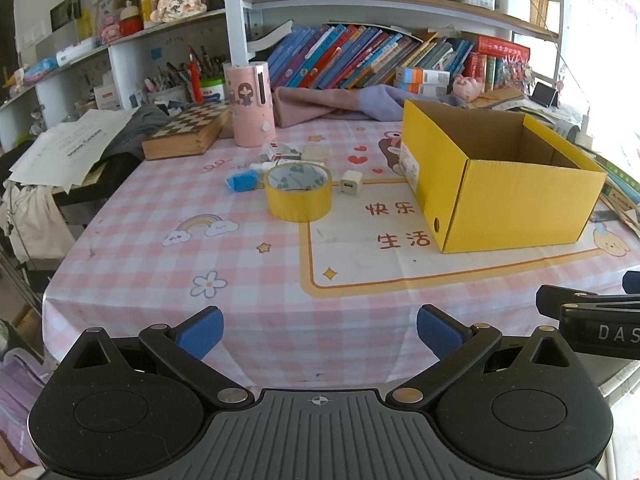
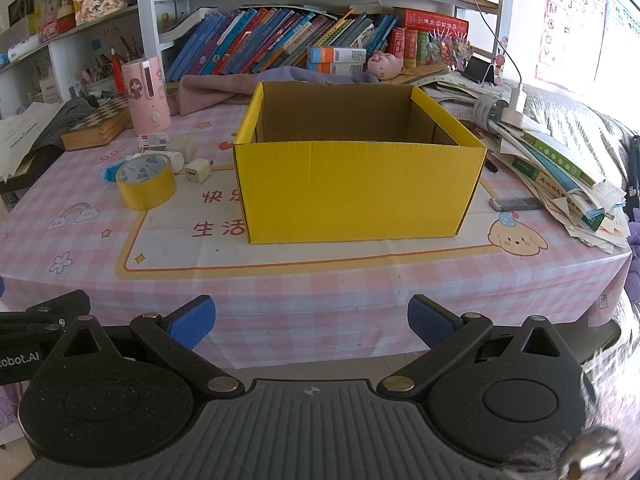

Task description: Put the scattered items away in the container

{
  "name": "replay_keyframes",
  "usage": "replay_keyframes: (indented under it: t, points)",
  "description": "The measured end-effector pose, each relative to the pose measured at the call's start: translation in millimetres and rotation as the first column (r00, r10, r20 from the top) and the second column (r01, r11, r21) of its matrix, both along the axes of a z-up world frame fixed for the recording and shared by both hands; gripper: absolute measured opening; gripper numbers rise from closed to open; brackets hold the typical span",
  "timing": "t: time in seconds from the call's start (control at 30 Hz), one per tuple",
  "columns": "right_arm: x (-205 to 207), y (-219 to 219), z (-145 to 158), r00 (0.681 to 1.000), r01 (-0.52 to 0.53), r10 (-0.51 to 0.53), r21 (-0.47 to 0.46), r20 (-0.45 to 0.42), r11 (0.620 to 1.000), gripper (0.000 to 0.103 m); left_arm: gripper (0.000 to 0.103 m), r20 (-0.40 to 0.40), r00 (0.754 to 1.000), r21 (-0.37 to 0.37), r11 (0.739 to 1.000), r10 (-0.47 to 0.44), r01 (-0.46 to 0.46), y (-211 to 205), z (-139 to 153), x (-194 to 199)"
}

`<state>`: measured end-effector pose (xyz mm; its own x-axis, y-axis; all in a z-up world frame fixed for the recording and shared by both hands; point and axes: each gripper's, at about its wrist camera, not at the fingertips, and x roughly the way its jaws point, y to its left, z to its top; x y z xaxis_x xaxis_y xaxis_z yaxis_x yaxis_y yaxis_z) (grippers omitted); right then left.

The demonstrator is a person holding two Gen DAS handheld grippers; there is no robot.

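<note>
An open yellow cardboard box stands on the pink checked tablecloth; what lies on its floor is hidden. Left of it sit a yellow tape roll, a white charger cube, a blue crumpled item, a small white bottle and small white packets. My left gripper hovers open before the table's near edge. My right gripper is open too, facing the box.
A pink tumbler, a chessboard box and purple cloth lie behind the items. Book-filled shelves back the table. Stacked books and papers and a grey bar sit right of the box.
</note>
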<state>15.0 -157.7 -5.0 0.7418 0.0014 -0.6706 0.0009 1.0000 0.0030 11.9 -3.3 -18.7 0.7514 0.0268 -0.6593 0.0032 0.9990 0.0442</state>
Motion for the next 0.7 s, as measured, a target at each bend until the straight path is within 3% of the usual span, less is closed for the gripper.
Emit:
replay_keyframes:
  t: [0.7]
  points:
    - [-1.0,2.4,1.1,1.0,-0.004,0.004,0.004,0.009,1.0,0.103,0.103,0.012,1.0,-0.014,1.0,-0.019,0.019,4.9,7.9,-0.6]
